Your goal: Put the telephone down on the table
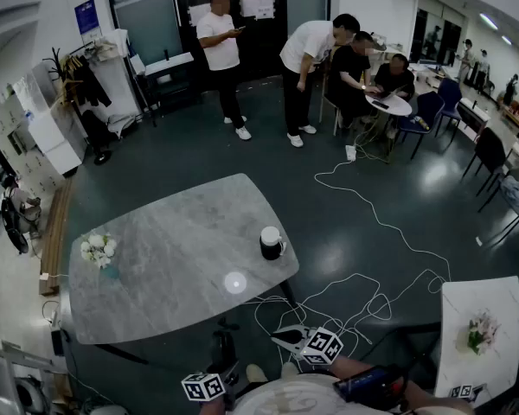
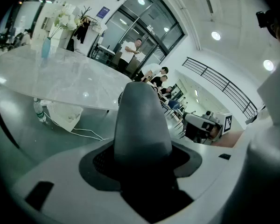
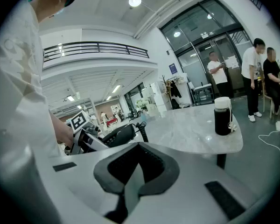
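Observation:
A black telephone handset (image 1: pixel 221 346) with a coiled cord (image 3: pixel 141 127) hangs in the air just off the near edge of the grey marble table (image 1: pixel 173 232). My left gripper (image 1: pixel 214 372) is shut on it. In the left gripper view the handset (image 2: pixel 142 120) fills the space between the jaws, and in the right gripper view the handset (image 3: pixel 115 135) juts out from the left gripper (image 3: pixel 86 139). My right gripper (image 1: pixel 298 340) is beside it at the right, over the floor, and holds nothing. Its jaws (image 3: pixel 133 185) look shut.
On the table stand a black bottle with a white lid (image 1: pixel 271 242) near the right edge and a vase of white flowers (image 1: pixel 99 251) at the left. White cables (image 1: pixel 363 292) trail over the floor. A second table (image 1: pixel 480 309) is at the right. Several people (image 1: pixel 311 67) are far back.

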### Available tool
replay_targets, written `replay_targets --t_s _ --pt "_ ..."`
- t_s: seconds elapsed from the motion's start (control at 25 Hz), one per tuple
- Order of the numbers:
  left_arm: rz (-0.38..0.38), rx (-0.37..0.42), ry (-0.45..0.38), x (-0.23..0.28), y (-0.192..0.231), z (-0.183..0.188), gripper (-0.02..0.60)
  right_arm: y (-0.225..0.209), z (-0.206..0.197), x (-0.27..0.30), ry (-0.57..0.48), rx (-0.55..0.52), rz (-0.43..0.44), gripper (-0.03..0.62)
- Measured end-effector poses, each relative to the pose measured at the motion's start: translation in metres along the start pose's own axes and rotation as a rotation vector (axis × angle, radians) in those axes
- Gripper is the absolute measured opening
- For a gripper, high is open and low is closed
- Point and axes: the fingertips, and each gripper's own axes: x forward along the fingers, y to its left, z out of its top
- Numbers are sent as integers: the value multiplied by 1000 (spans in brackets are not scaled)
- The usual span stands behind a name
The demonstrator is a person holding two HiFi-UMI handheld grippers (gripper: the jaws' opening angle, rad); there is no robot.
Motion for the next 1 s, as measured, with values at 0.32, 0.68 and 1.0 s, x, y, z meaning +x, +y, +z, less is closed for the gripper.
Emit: replay_targets --t_s 0.32,0.68,1.0 --pt "24 9 -29 17 -21 1 276 -10 2 -20 -33 -12 6 15" --pt "63 -13 -77 13 -18 12 276 -18 10 -12 -45 -22 43 15" --pt "95 -52 -105 6 -2 16 276 -25 5 3 -13 -12 50 15"
